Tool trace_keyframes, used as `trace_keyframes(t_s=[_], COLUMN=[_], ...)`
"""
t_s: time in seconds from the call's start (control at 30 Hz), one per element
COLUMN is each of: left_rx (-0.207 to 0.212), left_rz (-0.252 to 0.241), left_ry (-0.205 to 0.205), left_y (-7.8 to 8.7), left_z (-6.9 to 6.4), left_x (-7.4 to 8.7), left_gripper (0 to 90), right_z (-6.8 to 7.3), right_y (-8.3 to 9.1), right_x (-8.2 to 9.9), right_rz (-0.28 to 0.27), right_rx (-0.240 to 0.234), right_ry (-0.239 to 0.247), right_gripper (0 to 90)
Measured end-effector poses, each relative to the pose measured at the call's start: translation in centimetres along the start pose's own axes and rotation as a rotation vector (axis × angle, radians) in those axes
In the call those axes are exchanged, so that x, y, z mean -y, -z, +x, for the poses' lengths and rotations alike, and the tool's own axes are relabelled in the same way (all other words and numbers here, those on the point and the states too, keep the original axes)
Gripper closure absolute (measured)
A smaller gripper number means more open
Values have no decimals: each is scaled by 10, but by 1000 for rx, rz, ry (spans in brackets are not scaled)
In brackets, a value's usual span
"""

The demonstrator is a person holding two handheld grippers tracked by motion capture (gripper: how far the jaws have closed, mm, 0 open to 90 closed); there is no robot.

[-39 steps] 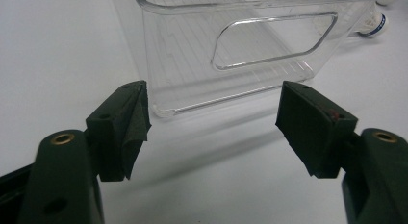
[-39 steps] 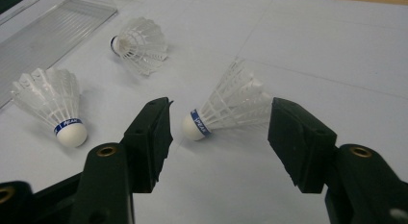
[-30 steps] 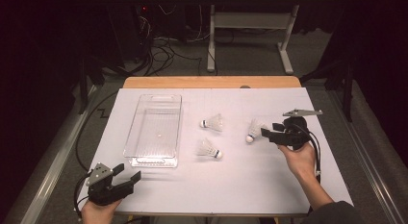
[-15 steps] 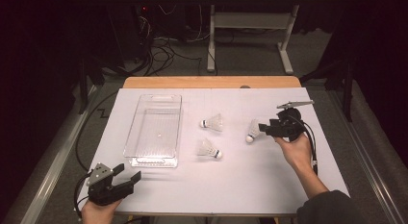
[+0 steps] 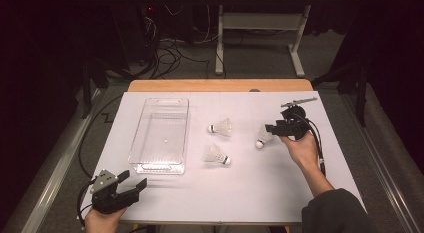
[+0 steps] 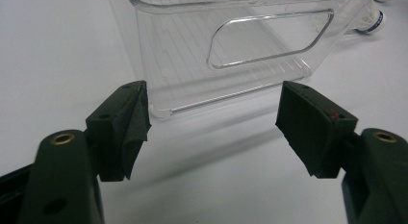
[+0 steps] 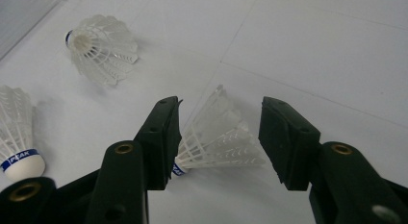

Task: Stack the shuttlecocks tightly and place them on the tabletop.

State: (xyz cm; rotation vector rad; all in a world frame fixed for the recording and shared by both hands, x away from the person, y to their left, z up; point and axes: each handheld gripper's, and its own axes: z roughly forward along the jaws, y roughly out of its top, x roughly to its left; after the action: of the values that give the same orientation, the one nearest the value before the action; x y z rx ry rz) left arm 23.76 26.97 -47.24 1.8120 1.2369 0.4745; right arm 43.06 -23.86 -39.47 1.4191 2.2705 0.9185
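White feathers mark the work in hand: three white feathered shuttlecocks with cork bases lie on the white-covered counter (image 5: 240, 193), and a clear plastic rectangular bin (image 5: 161, 133) stands to their left, holding nothing.

Progress, as judged from the layout: no shuttlecock is in the bin yet, so the loading appears to be at its first pick. All three remain to be moved.

The right gripper (image 5: 273, 129) is at the shuttlecock nearest the counter's right side (image 5: 263, 137). In the right gripper view that shuttlecock (image 7: 221, 137) lies on its side between the jaws, its blue-banded base close against the left one; the right one stands apart from the feathers. The jaws have just been closing around it, but they do not yet pinch it: spread, with the shuttlecock between them and resting on the counter.

The left gripper (image 5: 131, 187) sits at the near left corner of the counter, jaws spread and holding nothing. Its own view looks at the bin's near end wall with its handle cut-out (image 6: 269, 39).

Count:
- Shuttlecocks: three. One at the right gripper, one in the centre farther back (image 5: 221, 127), one in the centre nearer the person (image 5: 216, 154).
- Bins: one.
- Grippers: two.
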Motion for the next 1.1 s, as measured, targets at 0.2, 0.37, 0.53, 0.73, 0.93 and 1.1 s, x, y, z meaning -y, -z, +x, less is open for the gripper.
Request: trace_keyframes(t_s=[0.2,0.37,0.53,0.73,0.93,1.1], left_rx=[0,1,0,1,1,-5], left_rz=[1,3,18,18,18,18], left_ry=[-2,-1,-14,-14,-14,-15], left_y=[-1,-1,-2,-2,-2,-2], left_z=[0,0,-1,-1,-1,-1], left_x=[0,0,0,0,0,0], left_gripper=[286,285,283,283,284,284], right_z=[2,3,3,1,0,-1], right_y=[-6,-12,-19,-24,-27,-28], right_x=[-6,-9,-9,-8,-8,-7], right_rz=[21,48,77,97,118,128], right_rx=[21,30,42,33,20,10], right_ry=[17,19,20,11,6,5], right_gripper=[519,528,536,554,601,655])
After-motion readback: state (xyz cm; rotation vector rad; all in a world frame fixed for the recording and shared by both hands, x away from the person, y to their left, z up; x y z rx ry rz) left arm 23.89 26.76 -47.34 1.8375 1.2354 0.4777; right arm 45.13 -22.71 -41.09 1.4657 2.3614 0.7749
